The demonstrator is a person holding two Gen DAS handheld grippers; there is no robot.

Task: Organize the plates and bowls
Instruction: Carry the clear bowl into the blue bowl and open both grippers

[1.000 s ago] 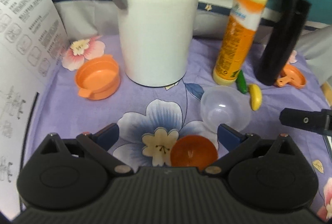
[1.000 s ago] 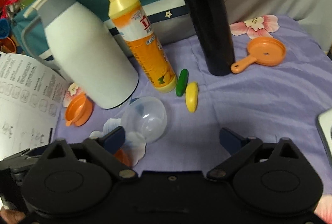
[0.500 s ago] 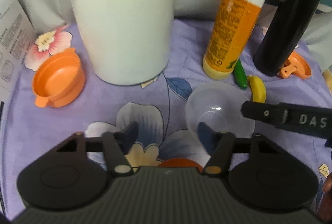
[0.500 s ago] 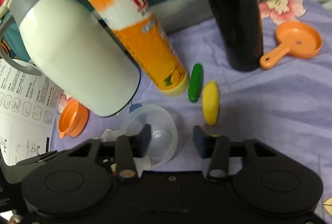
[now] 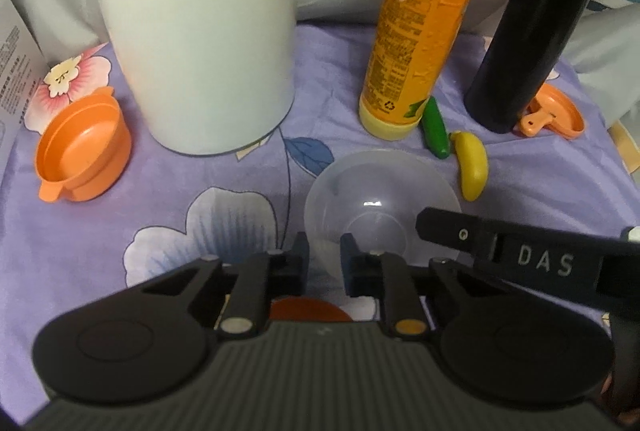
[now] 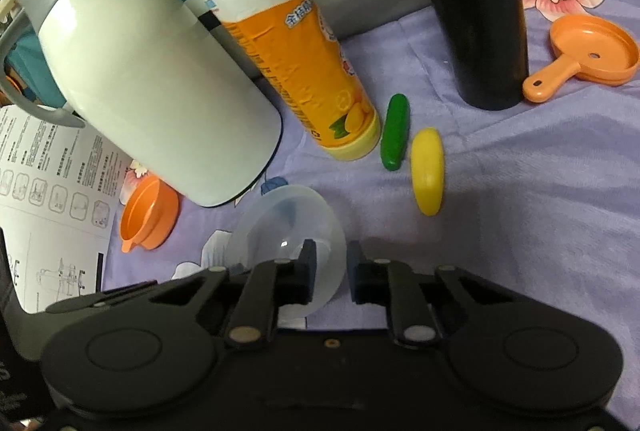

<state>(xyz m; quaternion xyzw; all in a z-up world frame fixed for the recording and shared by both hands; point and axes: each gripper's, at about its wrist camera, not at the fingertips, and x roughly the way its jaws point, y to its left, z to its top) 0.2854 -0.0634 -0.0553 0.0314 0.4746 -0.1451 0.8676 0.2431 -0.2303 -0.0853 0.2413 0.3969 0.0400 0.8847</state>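
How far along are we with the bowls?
Nothing looks stacked yet. In hand: both the left gripper and right gripper are shut on the clear bowl, on opposite rims. Left: the orange bowl and orange pan lie apart on the cloth.

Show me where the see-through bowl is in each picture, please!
Left wrist view: the clear bowl sits low in the middle, its near rim pinched in the left gripper.
Right wrist view: the same bowl is low and left of centre, its rim pinched in the right gripper.
Shared landmark: the yellow toy banana lies just beyond the bowl, to its right, in both views.
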